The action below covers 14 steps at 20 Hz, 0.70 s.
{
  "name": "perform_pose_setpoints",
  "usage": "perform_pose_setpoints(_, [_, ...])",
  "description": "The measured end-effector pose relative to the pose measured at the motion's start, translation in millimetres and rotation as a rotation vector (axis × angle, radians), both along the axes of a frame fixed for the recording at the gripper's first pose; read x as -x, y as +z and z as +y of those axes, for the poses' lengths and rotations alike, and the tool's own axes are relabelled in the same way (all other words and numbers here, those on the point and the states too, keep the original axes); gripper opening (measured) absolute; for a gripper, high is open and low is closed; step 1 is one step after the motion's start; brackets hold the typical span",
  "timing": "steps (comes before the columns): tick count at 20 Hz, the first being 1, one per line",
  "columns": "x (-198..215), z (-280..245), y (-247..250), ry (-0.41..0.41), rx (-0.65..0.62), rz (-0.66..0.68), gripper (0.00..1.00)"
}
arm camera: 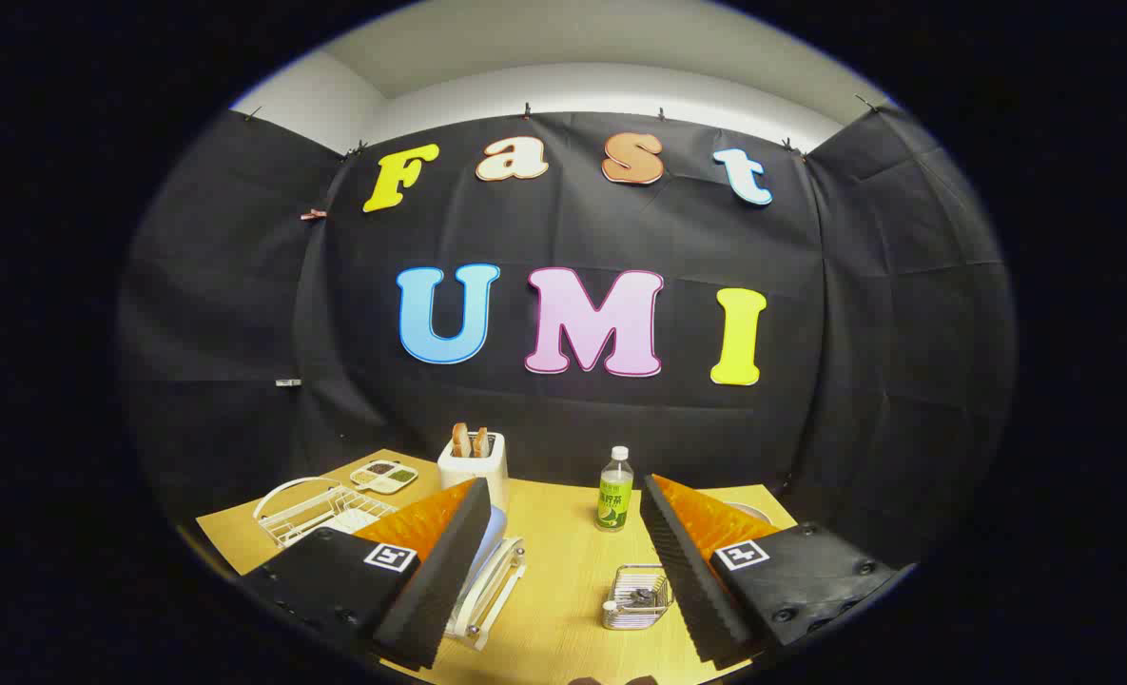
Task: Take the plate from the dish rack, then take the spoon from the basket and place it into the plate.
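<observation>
My gripper (561,482) is held above the near edge of the wooden table (563,561), open wide with nothing between its fingers. A pale blue plate (498,531) stands upright in a white dish rack (495,588), right against the inner side of the left finger, which hides most of it. A small wire basket (635,599) sits on the table just inside the right finger. Something small and dark lies in it, but I cannot make out whether it is the spoon.
A green-labelled bottle (614,490) stands ahead between the fingers. A white toaster (474,464) with bread is beyond the left finger. Farther left are a white wire rack (320,509) and a small divided dish (384,476). A pale round rim (751,512) peeks past the right finger.
</observation>
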State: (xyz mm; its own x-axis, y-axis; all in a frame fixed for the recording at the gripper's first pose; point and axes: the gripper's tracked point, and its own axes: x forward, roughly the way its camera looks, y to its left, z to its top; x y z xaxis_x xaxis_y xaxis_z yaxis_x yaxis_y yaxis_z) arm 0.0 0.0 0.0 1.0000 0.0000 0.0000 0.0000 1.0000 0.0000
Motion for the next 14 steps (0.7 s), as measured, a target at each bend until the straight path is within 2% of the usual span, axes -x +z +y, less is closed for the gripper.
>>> perform_pose_setpoints(14, [-9,14,-17,0.004,-0.009,0.054,0.98])
